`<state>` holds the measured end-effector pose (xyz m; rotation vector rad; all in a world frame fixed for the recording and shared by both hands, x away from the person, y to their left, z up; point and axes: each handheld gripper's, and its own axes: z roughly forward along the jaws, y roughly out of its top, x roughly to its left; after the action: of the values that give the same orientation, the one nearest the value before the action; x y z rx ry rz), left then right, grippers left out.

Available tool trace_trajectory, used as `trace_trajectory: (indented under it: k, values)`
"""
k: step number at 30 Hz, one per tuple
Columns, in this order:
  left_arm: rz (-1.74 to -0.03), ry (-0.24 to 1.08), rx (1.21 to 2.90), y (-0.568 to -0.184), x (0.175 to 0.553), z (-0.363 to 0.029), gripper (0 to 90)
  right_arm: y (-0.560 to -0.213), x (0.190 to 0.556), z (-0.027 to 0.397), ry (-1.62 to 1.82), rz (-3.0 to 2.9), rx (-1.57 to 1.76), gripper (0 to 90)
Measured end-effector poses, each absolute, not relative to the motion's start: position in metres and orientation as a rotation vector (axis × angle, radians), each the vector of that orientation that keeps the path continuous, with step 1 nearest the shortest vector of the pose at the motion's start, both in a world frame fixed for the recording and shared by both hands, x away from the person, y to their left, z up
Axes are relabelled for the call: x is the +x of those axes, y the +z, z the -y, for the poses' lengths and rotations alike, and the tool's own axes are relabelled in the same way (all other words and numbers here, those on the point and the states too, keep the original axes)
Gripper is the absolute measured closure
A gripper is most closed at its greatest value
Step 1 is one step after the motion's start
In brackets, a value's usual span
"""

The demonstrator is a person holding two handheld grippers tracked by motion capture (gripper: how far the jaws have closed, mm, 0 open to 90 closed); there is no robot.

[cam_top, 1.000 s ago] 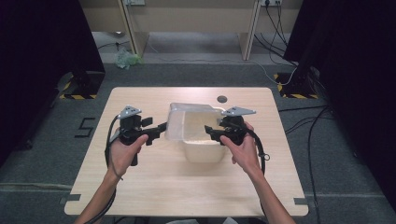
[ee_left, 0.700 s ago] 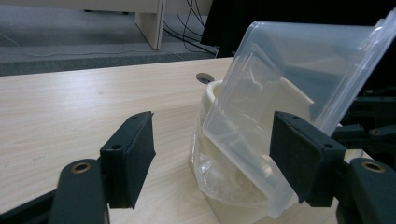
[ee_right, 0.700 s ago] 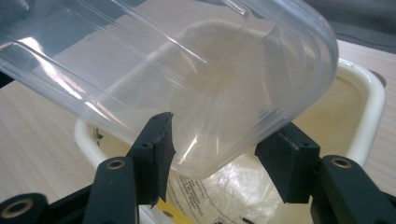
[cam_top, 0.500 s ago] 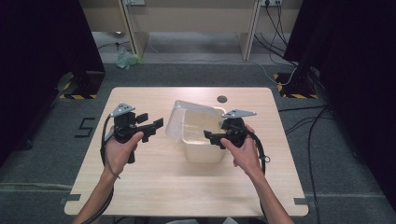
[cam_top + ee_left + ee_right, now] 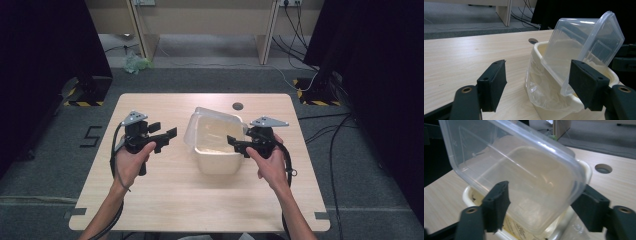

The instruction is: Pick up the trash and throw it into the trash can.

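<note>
A: What are the person's hands doing, nearest the camera?

B: Each holds tongs over the table. The left tongs stand clear of everything, jaws spread, holding nothing.

A: And the right tongs?

B: They sit at the tub's right rim. In the right gripper view the jaws gape wide, with the clear box between them but apparently not pinched.

A: Where is that box?

B: Tilted in the cream tub, mid-table, one corner down inside, the rest leaning out to the left. Probably it rests on the rim, so nothing needs to grip it.

A: Farther back?

B: A round hole in the table, then desk legs and cables.
</note>
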<state>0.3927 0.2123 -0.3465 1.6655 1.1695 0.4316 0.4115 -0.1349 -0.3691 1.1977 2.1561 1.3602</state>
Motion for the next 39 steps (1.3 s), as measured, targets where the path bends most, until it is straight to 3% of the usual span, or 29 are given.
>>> trace_trajectory:
  k: [5,9,21,33,39]
  values:
    - [-1.172,0.426,1.668,-0.348,0.394,-0.211,29.5,-0.369,0.417,0.136,1.312,-2.159,1.185,47.6]
    - [-1.173,0.423,1.674,-0.350,0.395,-0.209,29.6,-0.373,0.419,0.128,1.275,-2.193,1.170,50.8]
    - [-1.164,0.415,1.682,-0.352,0.397,-0.203,29.6,-0.378,0.422,0.104,1.193,-2.329,1.127,50.3]
    - [-1.165,0.416,1.685,-0.353,0.397,-0.201,29.6,-0.379,0.409,0.108,1.270,-2.407,1.095,48.3]
    - [-1.112,0.424,1.701,-0.347,0.406,-0.171,28.8,-0.379,0.409,0.106,1.291,-2.443,1.087,47.6]
